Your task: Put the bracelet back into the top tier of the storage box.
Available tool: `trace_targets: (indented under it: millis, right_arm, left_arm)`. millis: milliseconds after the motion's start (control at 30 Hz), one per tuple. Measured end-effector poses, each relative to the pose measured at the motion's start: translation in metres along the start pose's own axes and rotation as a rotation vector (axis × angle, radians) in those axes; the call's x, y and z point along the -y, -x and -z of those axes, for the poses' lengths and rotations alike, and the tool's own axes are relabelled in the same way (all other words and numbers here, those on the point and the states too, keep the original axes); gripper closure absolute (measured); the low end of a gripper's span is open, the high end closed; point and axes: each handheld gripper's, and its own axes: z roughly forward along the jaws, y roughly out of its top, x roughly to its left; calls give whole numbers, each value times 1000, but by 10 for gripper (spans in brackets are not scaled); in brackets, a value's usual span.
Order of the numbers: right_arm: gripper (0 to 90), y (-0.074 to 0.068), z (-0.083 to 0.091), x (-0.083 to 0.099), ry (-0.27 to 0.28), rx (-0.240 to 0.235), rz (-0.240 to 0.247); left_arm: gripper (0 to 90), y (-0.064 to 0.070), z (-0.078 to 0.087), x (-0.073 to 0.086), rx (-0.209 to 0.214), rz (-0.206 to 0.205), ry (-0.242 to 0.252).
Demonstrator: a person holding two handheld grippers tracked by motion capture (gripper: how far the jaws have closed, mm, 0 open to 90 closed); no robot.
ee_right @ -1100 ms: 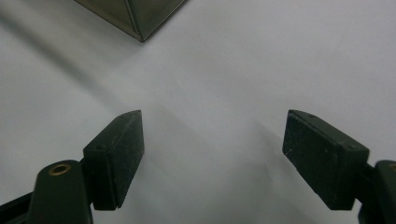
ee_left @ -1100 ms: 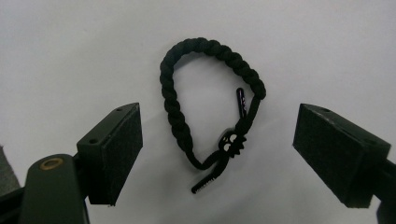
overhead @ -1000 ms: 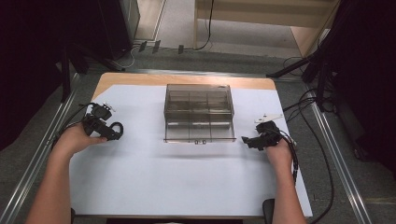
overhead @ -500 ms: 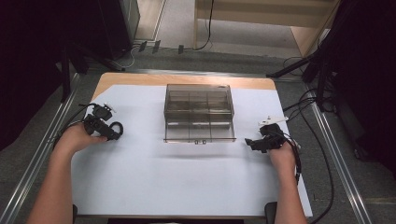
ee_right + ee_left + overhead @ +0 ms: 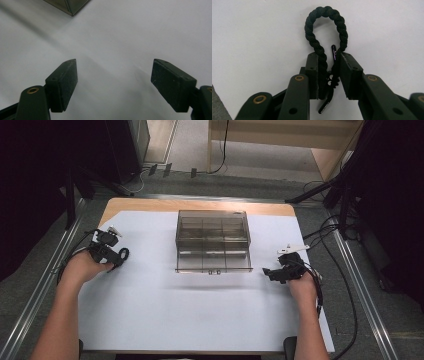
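A white sheet (image 5: pixel 200 320) covers the wooden table (image 5: pixel 150 205). At the far middle of the sheet stands a smoky transparent plastic organiser box (image 5: pixel 213 240), divided into compartments, its near edge carrying a small latch.

Left gripper (image 5: pixel 329 67): held low at the left side of the table, well apart from the box. Its jaws are pinched together on a black braided cord loop (image 5: pixel 325 30), which protrudes beyond the pads (image 5: pixel 314 72) as a rounded bight over the white sheet. A slim dark glossy clip (image 5: pixel 333 52) lies between the two strands of the loop, reaching back between the pads. In the high view the loop (image 5: pixel 121 256) appears as a small dark ring at the gripper's right end.

Right gripper (image 5: pixel 113 82): held at the right side of the table, near the box's near right corner. Its jaws are spread wide over bare sheet, holding nothing; a corner of the box (image 5: pixel 67 6) shows at the far left of its view.
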Motion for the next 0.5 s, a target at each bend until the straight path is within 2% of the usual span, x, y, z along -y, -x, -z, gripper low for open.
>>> trace_targets:
  millis: [200, 300, 500]
  right_arm:
    - [240, 1, 1, 0, 11, -5, -5]
    - [251, 1, 2, 0, 16, -12, -4]
    - [261, 2, 3, 0, 24, -19, -14]
  left_arm:
    - [778, -1, 0, -1, 8, 3, -3]
    - [801, -3, 0, -2, 23, 47, -9]
    - [805, -6, 1, -1, 40, 59, -1]
